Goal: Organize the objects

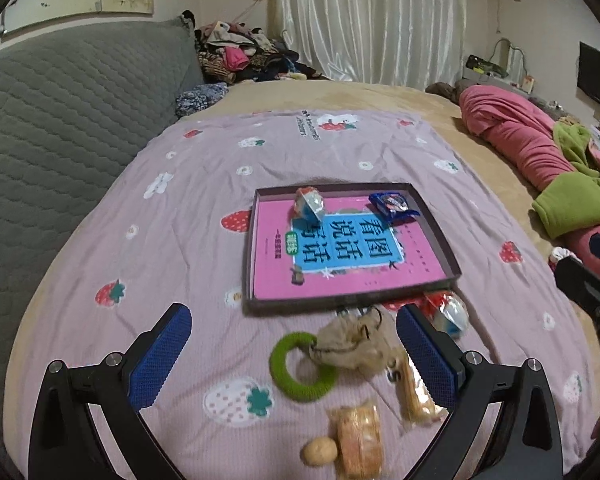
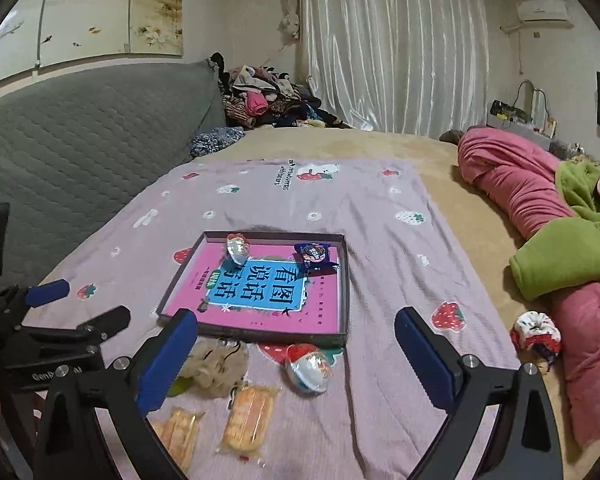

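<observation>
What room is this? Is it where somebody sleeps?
Most likely a bedroom: the things lie on a bed with a padded grey headboard, a rumpled pink quilt and a clothes pile.

tray (image 1: 436, 216): two snacks inside, far end | plush (image 1: 352, 344), crackers (image 1: 358, 436): before tray

Both wrist cameras look forward low over the bed, near the shallow box (image 1: 352, 304) (image 2: 260, 334) (shared by both); the right view sits rightward, catching the left gripper (image 2: 76, 304)
</observation>
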A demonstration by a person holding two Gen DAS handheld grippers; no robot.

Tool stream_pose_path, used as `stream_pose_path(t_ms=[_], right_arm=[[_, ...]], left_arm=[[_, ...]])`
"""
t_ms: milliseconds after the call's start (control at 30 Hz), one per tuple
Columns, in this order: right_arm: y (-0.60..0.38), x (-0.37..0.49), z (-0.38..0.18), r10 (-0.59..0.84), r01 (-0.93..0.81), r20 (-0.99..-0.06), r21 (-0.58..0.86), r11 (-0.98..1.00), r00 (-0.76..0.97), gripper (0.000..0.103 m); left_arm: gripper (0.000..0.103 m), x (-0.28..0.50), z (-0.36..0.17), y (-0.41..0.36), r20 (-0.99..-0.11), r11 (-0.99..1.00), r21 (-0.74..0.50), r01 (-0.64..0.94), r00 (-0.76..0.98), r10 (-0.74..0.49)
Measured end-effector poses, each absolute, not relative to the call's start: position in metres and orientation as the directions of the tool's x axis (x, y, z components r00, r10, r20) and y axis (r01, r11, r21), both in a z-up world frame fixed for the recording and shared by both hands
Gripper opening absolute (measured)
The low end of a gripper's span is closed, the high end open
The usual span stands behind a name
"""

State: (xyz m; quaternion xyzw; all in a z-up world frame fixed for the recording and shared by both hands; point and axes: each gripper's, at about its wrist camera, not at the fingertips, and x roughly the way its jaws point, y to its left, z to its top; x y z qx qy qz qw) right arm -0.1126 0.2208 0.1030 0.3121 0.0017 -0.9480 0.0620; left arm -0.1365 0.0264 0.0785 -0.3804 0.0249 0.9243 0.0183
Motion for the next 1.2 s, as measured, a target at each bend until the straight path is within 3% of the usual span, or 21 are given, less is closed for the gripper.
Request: stream_pose_path(t_ms=[500,1200], right_arm=[[0.201,-0.069,0.114,-0.086,0.132,-0.608,-0.03,-0.991,-0.79,0.1],[0.199,-0.043,0.086,-0.061,0.133,-0.655,-0.061,-0.989,-0.753,0.1]], left_arm=[[0.102,-0.088,0.082,0.026,-0.703,-0.998,0.023,-0.058,-0.711,0.025],[0.102,-0.062,0.057,0.02,-0.73,-0.999,0.01,-0.042,-0.683,0.022]])
